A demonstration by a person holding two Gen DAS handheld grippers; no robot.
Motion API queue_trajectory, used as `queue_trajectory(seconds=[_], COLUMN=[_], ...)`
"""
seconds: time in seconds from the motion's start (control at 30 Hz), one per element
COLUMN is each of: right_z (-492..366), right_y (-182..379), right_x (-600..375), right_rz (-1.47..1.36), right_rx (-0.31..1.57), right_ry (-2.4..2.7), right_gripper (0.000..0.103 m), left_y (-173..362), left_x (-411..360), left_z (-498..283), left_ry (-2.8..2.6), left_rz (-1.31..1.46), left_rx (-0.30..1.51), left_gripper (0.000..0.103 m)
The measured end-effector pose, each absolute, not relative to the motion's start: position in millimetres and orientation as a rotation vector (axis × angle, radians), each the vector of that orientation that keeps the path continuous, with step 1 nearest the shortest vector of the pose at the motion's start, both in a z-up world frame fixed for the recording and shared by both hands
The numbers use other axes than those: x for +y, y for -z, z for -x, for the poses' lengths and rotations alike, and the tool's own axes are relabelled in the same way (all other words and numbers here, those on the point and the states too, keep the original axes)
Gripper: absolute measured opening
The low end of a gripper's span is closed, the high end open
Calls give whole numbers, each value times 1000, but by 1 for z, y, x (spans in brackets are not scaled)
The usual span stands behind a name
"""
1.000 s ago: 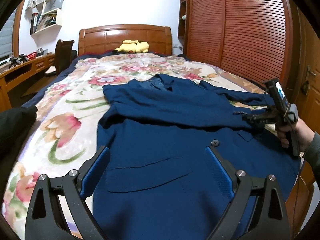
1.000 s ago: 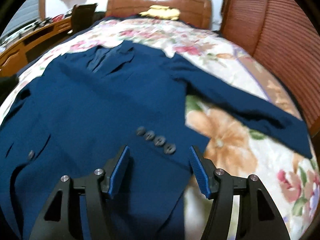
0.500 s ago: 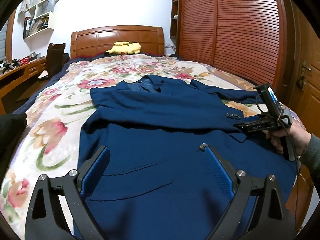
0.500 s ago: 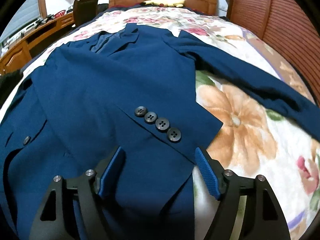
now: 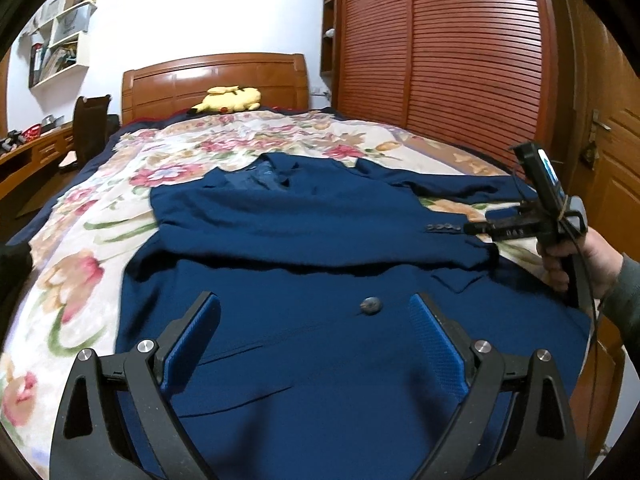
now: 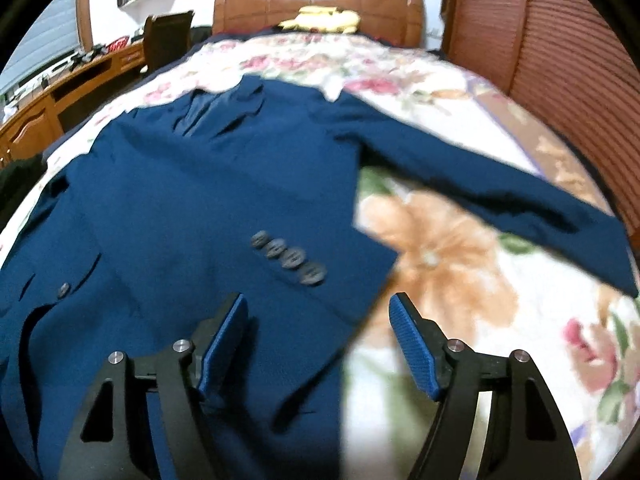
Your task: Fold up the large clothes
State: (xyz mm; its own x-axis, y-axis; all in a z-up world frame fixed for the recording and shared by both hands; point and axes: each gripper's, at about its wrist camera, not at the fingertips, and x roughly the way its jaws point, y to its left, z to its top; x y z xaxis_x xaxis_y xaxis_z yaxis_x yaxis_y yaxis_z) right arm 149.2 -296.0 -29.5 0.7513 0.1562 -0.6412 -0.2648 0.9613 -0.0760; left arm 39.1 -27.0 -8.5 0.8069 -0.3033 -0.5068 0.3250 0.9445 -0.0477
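Jacket (image 5: 320, 292) first: the navy suit jacket lies face up on the flowered bed (image 5: 100, 240), collar toward the wooden headboard (image 5: 216, 80), one sleeve already folded across the chest so that its cuff buttons (image 6: 289, 258) sit near the jacket's right-hand edge; the other sleeve (image 6: 500, 196) lies stretched out over the bedspread, away from the jacket body.

What has changed over the last second: the right tool (image 6: 318, 344) widened its jaws and has drawn back from the folded cuff, which a second ago lay right at its fingertips and now sits clear ahead of them; its jaws are easing inward a little at this moment, with only flat cloth beneath and nothing gripped. The left tool (image 5: 314, 344) has slid across the jacket's lower front, so the front button (image 5: 370, 305) that lay beside its right finger now sits between the two fingers; its jaws stand wide apart, empty.

By my reading the first sleeve fold is done and let go; the outstretched sleeve looks like the next piece to bring over, and the hem fold toward the collar is still to come.
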Motion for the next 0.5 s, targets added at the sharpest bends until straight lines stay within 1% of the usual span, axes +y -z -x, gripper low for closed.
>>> queue_trajectory(seconds=[0.23,0.5], right_z=[-163,-186], right_y=[15,9], right_x=[-357,-441], right_rz=[125,86], right_rx=[635,639], right_ry=[-97,90], right_gripper=[74,73], left_y=[7,9], left_x=[-52,-66], left_z=[-44,-51], left_ry=[379,401], left_rz=[-50,-32], left_rx=[530,542], left_gripper=[96,96])
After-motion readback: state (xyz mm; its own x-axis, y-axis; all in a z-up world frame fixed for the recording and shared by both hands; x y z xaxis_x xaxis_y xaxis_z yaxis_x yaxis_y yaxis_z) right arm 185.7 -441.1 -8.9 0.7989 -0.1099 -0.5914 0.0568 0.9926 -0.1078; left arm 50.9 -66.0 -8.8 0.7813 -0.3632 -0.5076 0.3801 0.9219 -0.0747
